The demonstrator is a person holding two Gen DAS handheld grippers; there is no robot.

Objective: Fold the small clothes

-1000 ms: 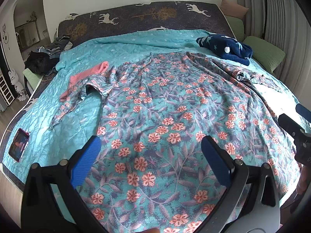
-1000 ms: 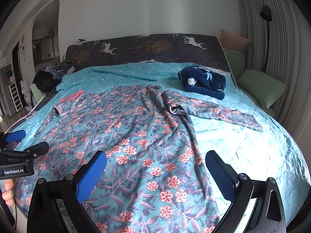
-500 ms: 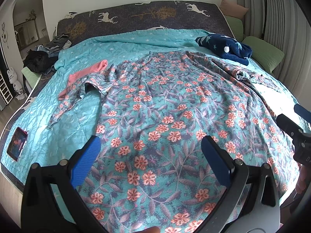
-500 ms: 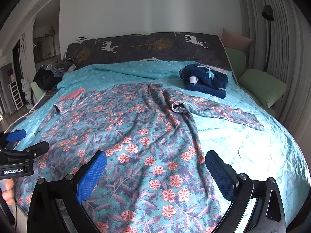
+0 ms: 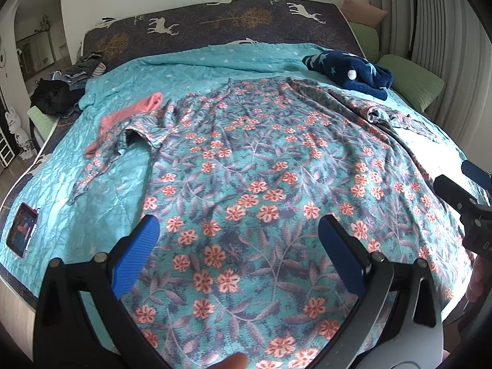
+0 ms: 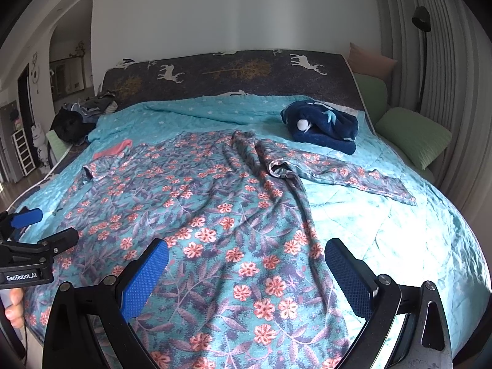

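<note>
A wide bed with a quilted turquoise bedspread (image 6: 384,240) is the only thing here that carries anything, and all else is placed against it. Spread over most of its middle lies a large turquoise garment printed with coral flowers and grey-purple leaves (image 5: 261,184), its hem reaching the near edge of the bed, one sleeve (image 6: 347,175) stretched flat toward the bed's right side and the other sleeve (image 5: 123,141) rumpled toward the left side. A small pink cloth (image 5: 129,113) lies partly under that left sleeve. A dark navy fleece bundle with pale stars and a white pompom (image 6: 323,126) sits near the head of the bed on the right, apart from the flowered garment. A phone in a red case (image 5: 21,233) lies flat at the bed's near left corner. Dark clothes (image 6: 80,117) are heaped at the far left corner, beside the dark headboard printed with white deer (image 6: 233,70). Green cushions (image 6: 412,135) lean just off the bed's right side.

The left gripper (image 5: 236,246) hangs above the garment's hem with its blue-padded fingers (image 5: 135,255) spread wide, holding nothing; whether it touches the fabric cannot be told. The right gripper (image 6: 246,270) is likewise spread wide and empty over the hem, toward the bed's right half.
</note>
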